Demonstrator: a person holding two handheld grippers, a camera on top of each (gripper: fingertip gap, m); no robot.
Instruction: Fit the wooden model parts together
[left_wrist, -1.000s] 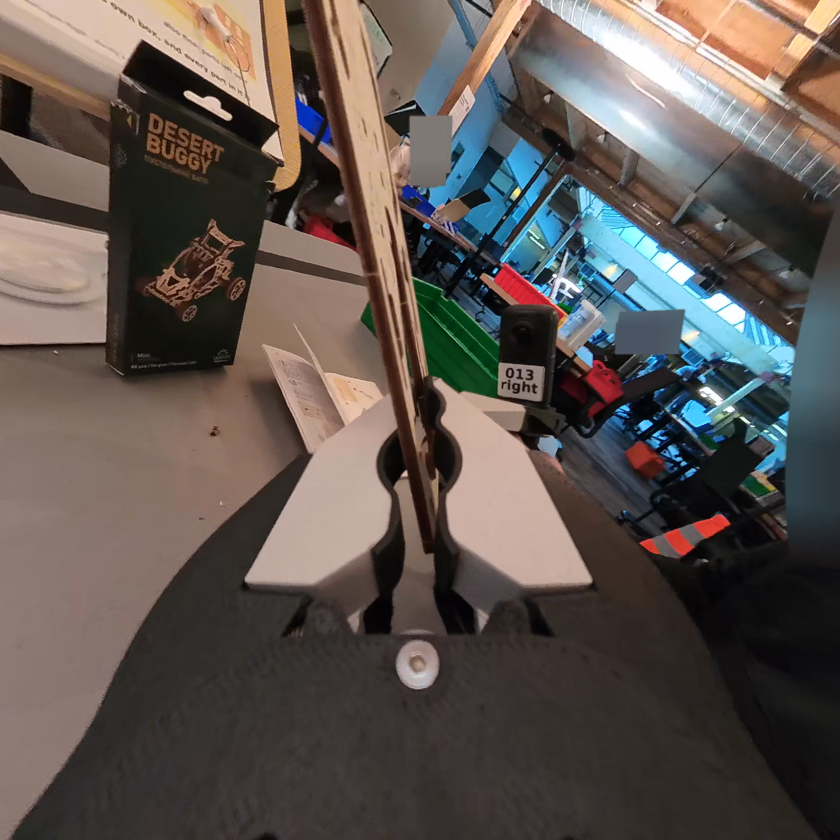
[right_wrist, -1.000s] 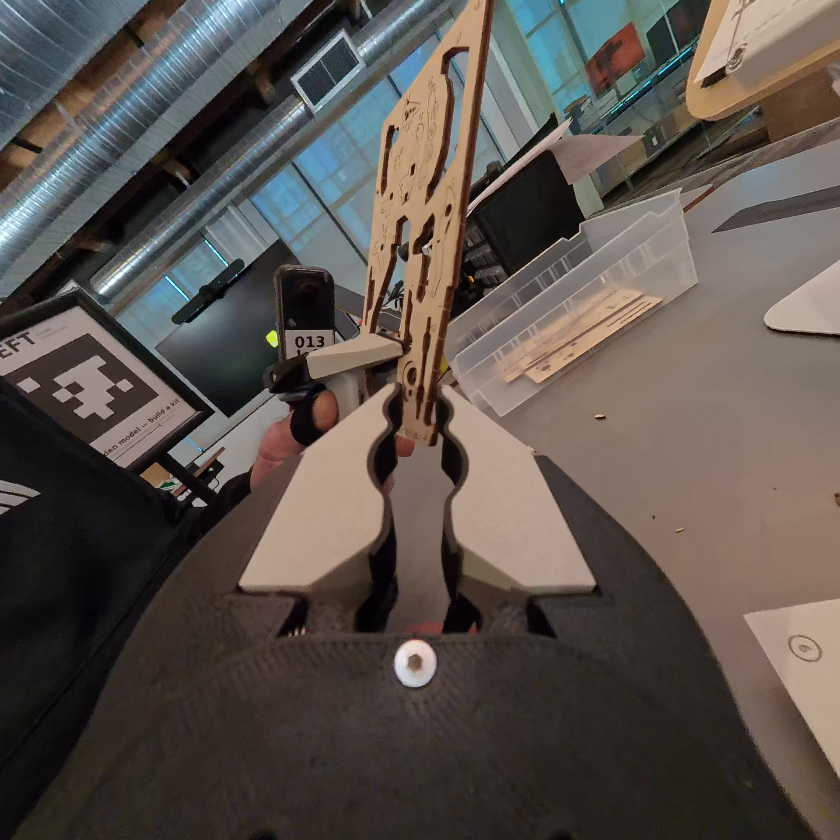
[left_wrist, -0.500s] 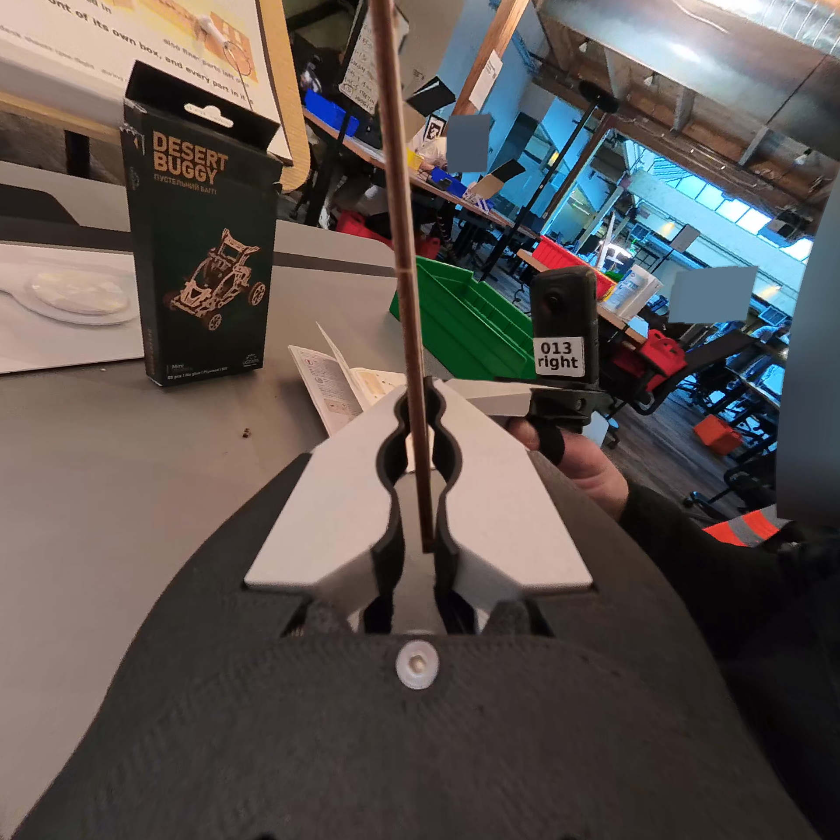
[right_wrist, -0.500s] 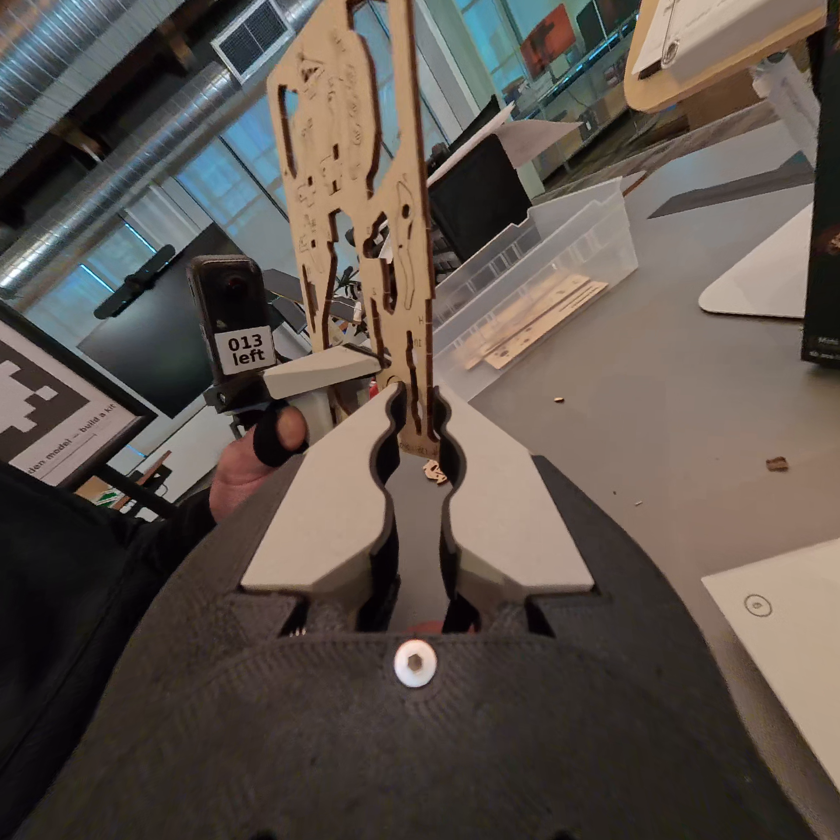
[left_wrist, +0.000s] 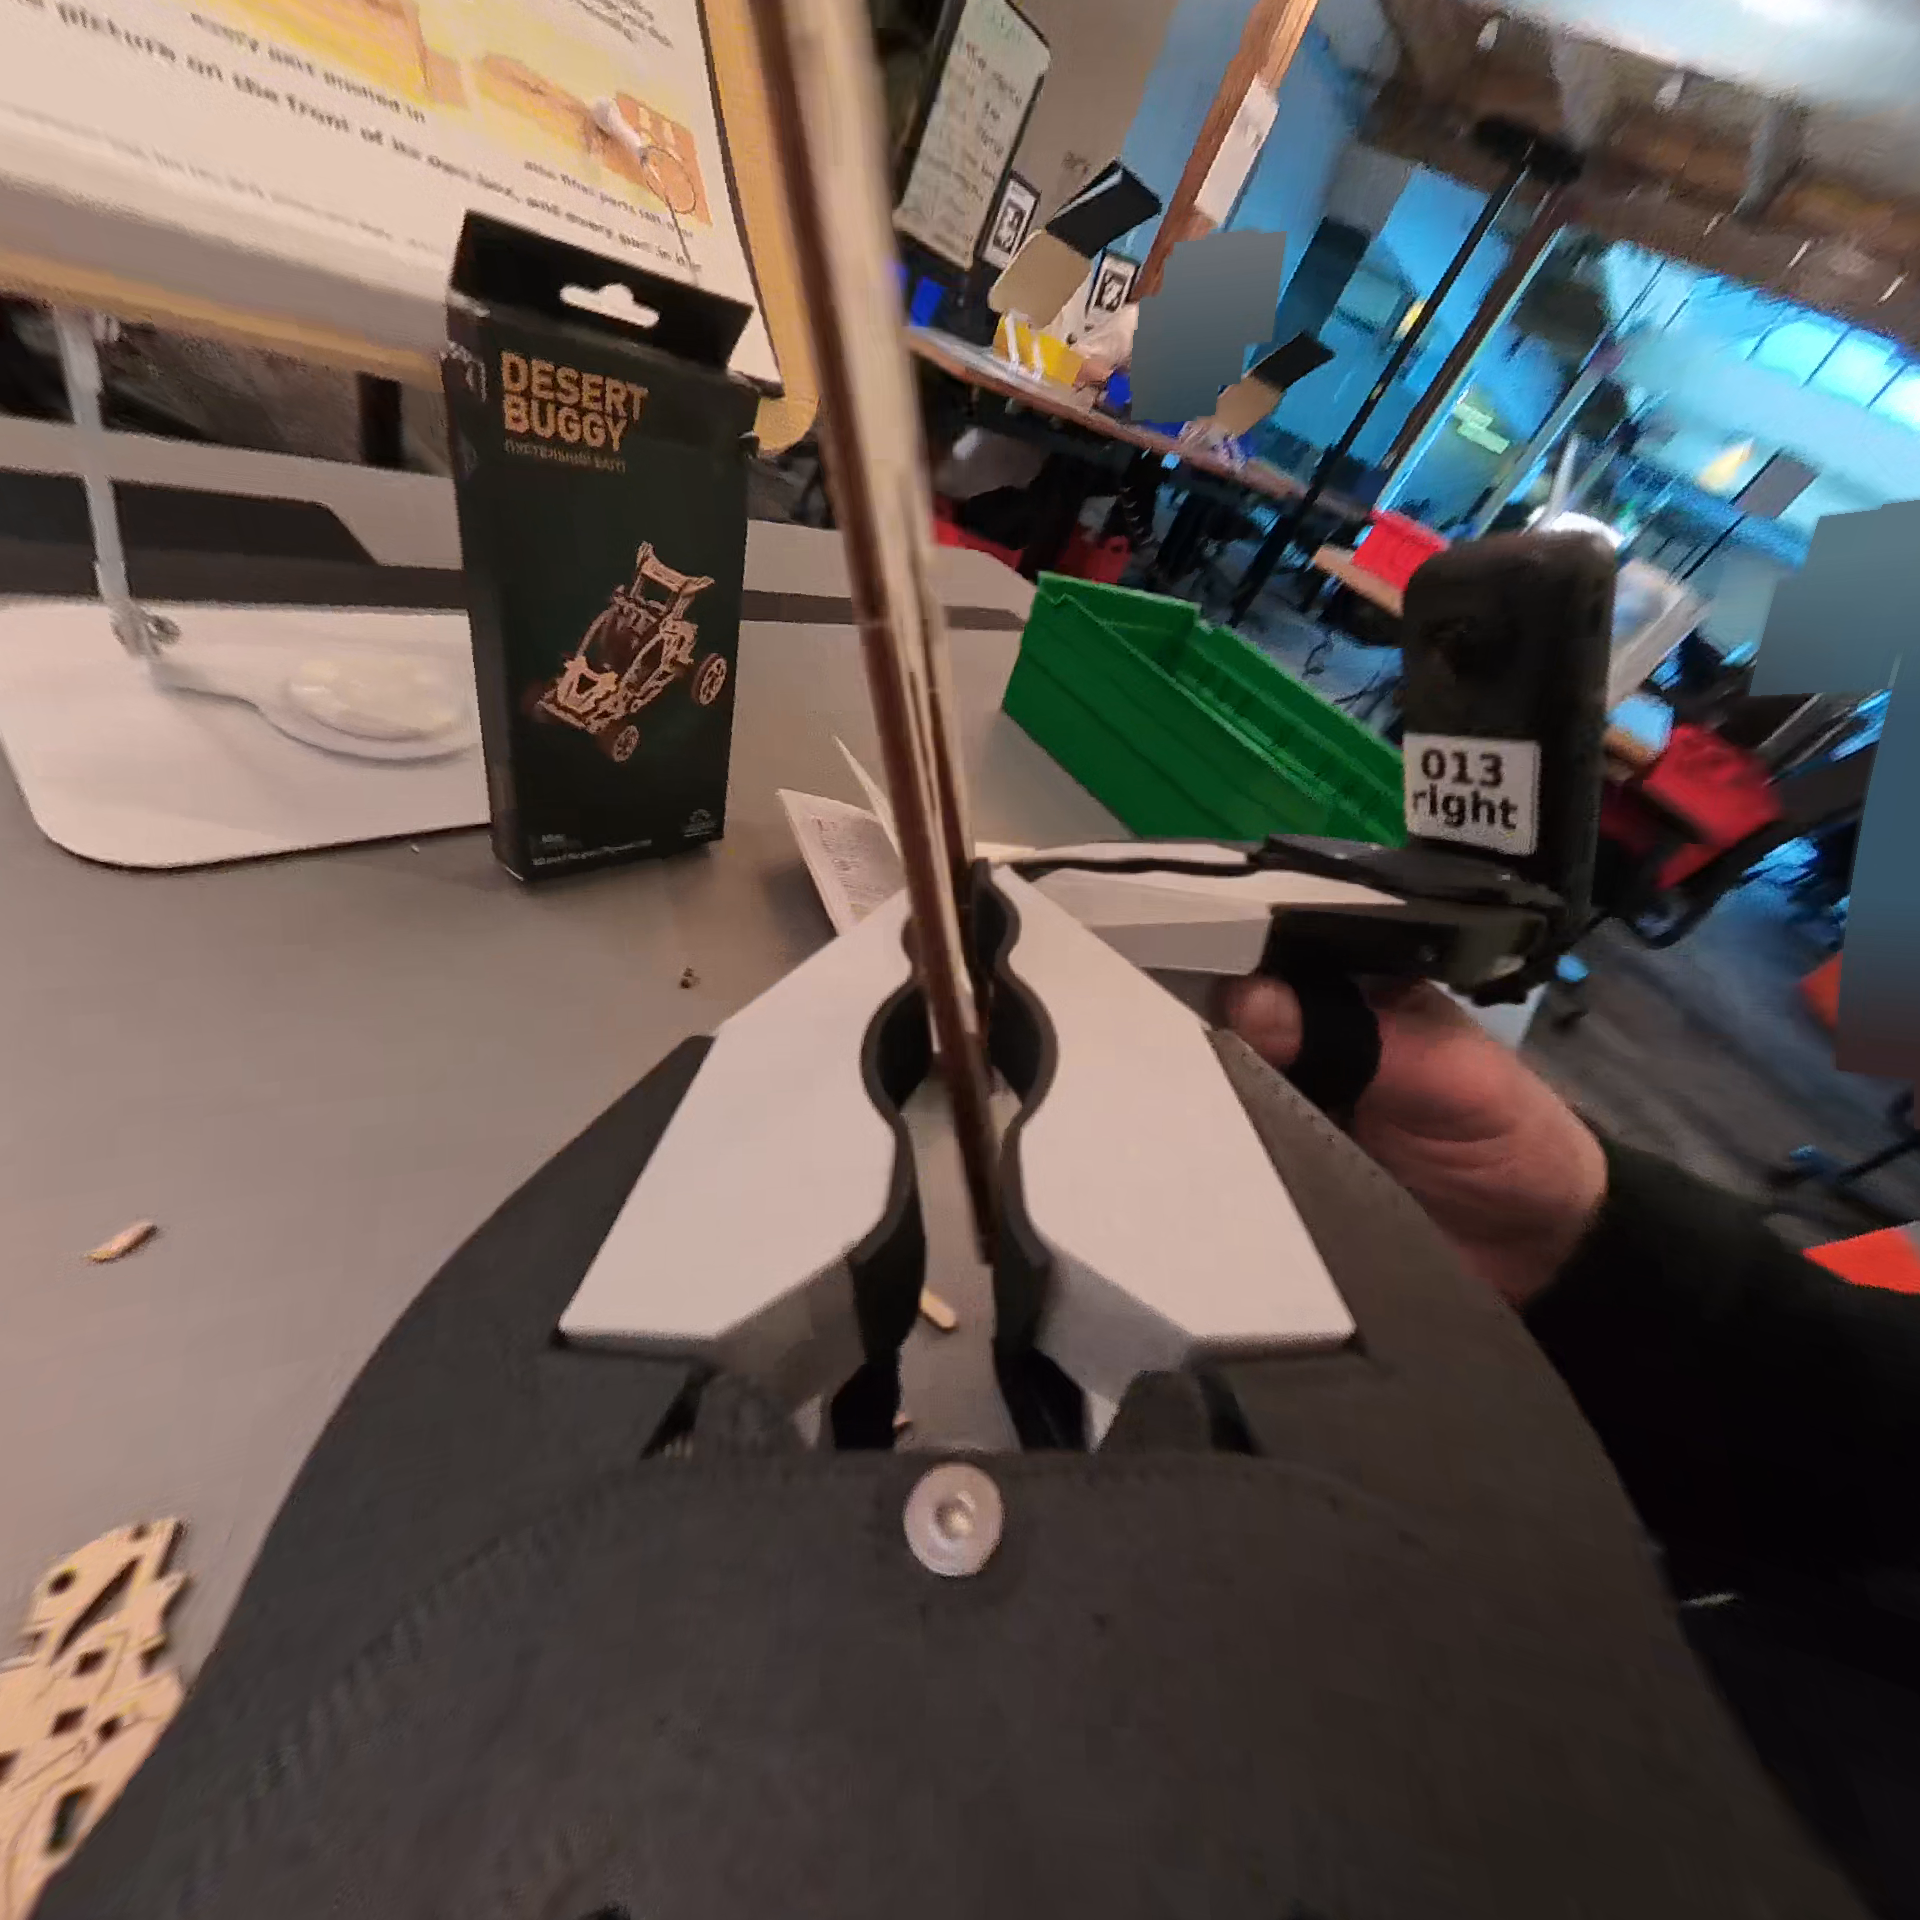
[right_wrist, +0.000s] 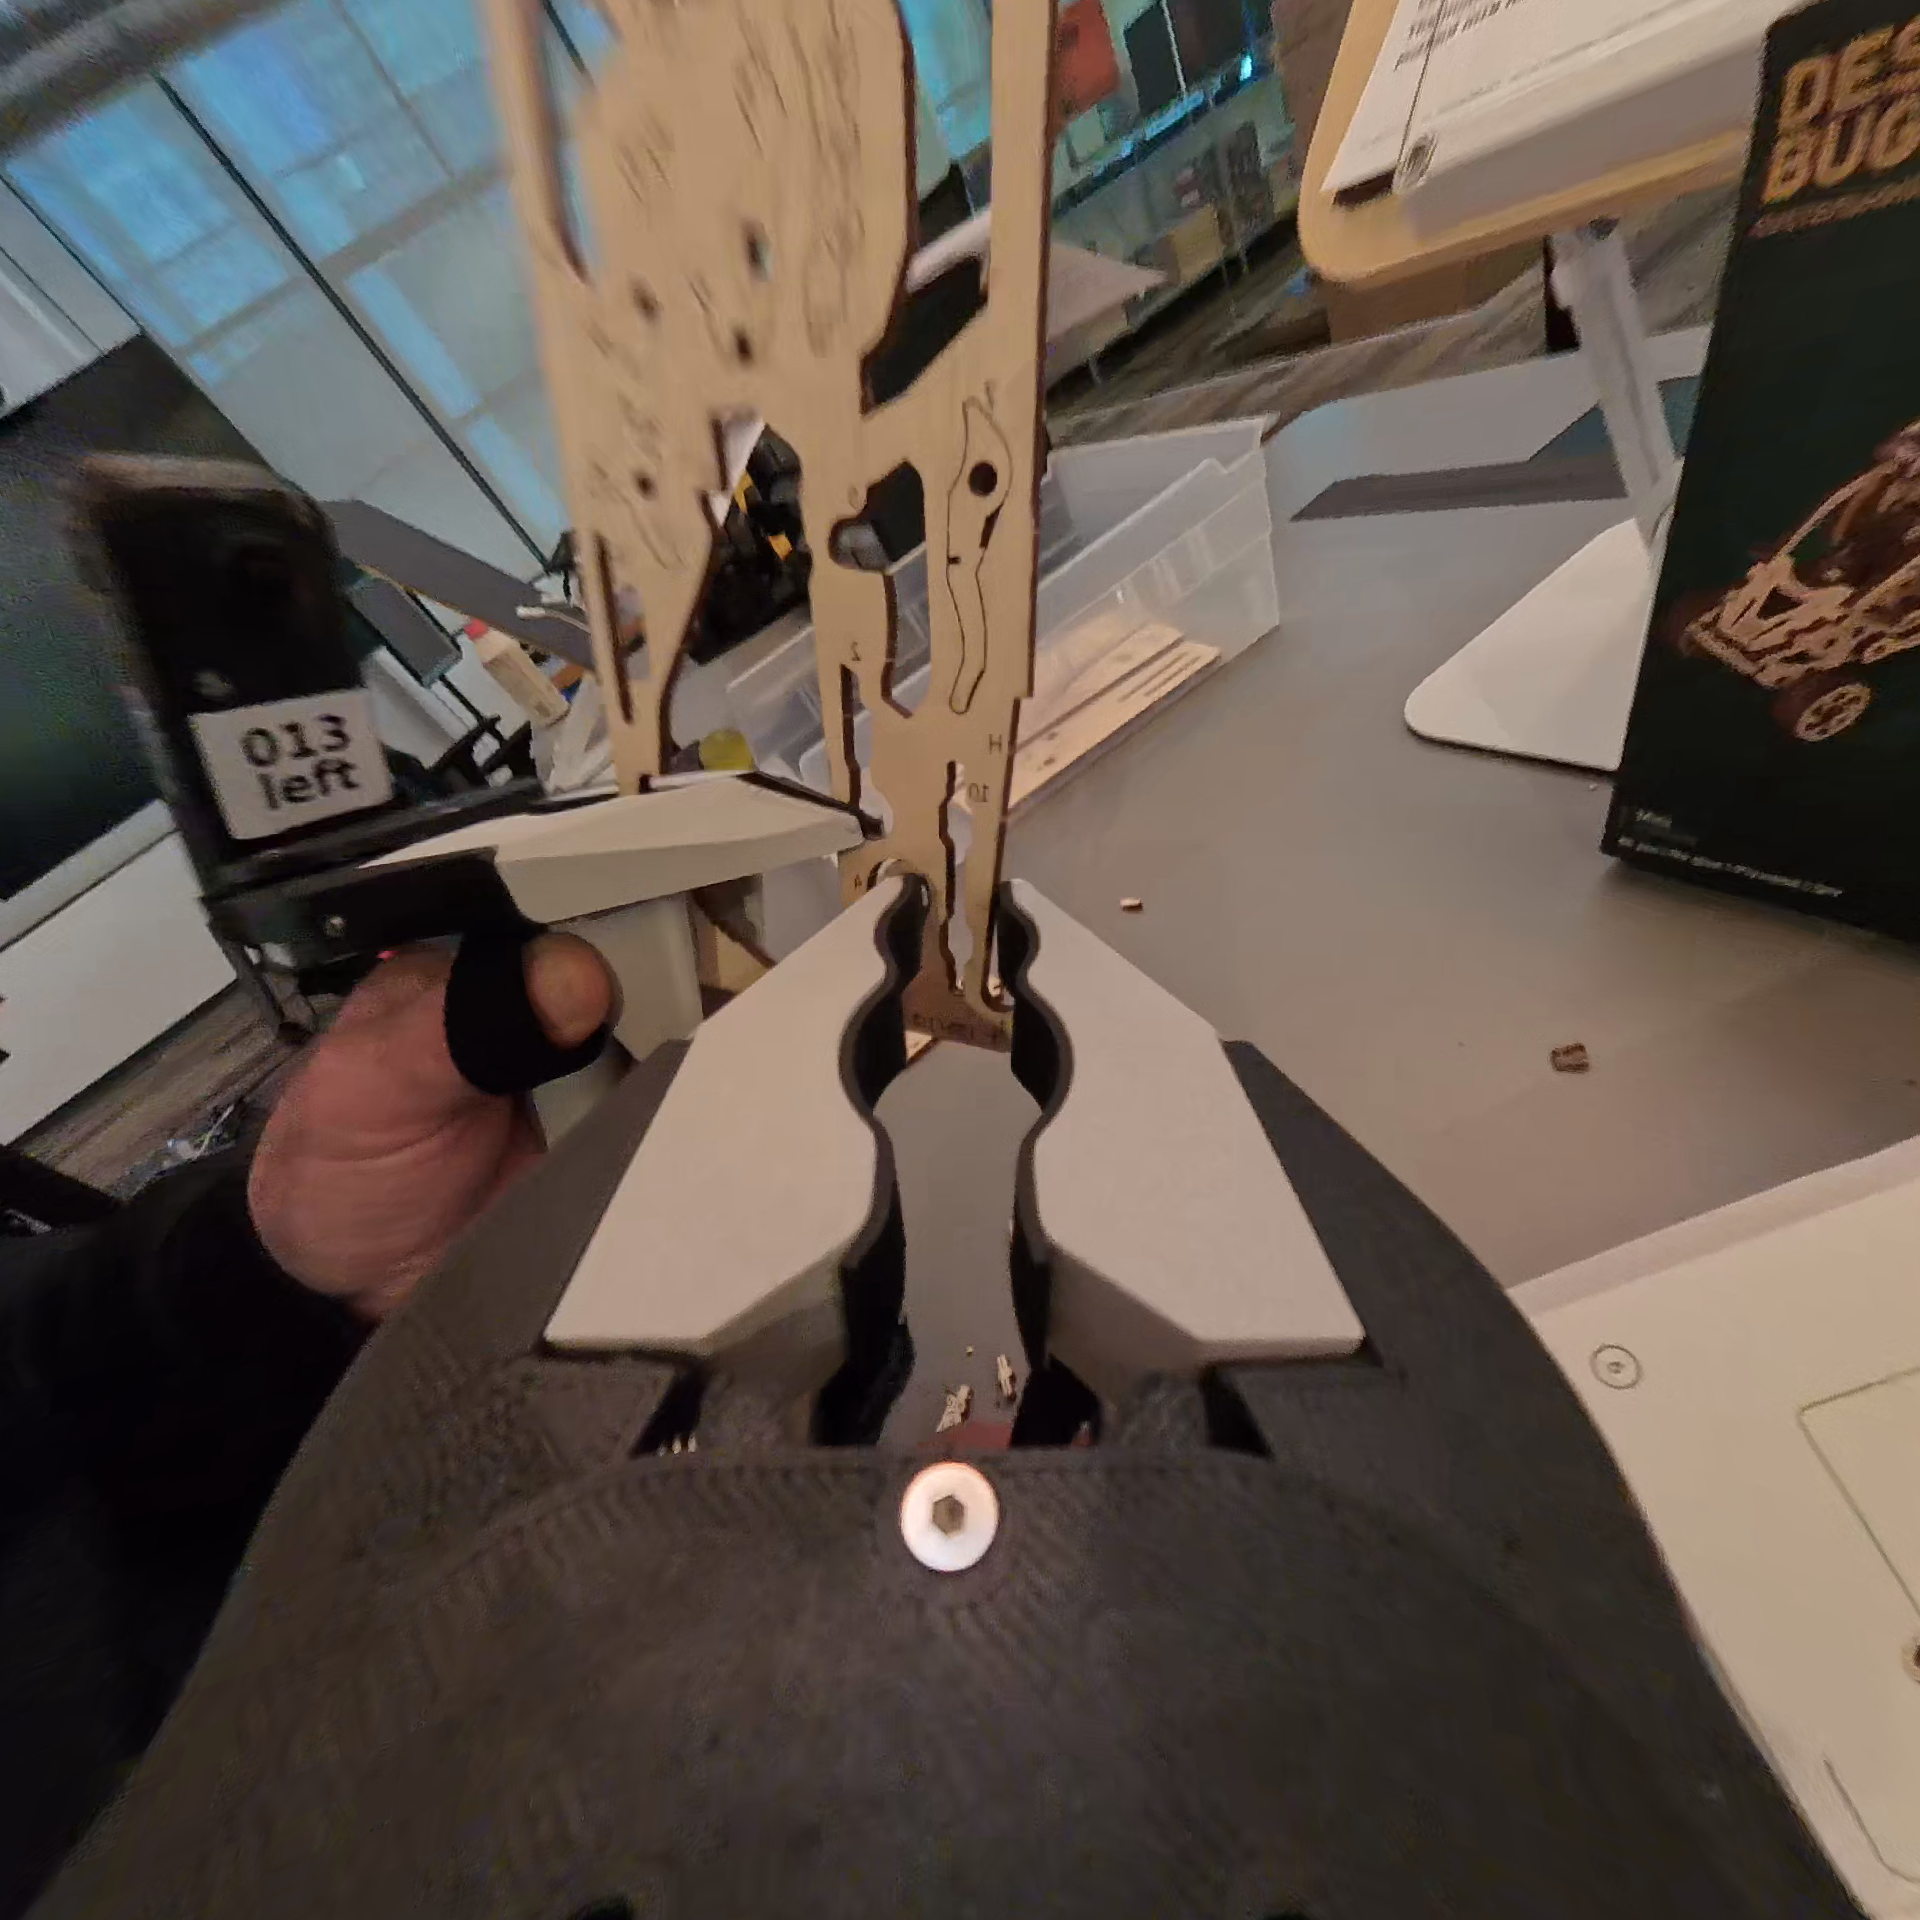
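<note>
Pinching a thin laser-cut plywood sheet (right_wrist: 790, 343), left gripper (left_wrist: 948, 914); right gripper (right_wrist: 956, 904) slightly spread astride it.

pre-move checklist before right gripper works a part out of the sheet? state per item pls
1. Left gripper clamped on the wooden sheet: ok, sheet edge-on between closed fingers.
2. Sheet upright, off the table: ok.
3. Right gripper at the sheet's lower end: ok.
4. Right pads pressing on a part: cannot tell.
5. Which part is targeted: cannot tell.
6. Table below free of loose pieces: not ok, wood scraps scattered.
</note>
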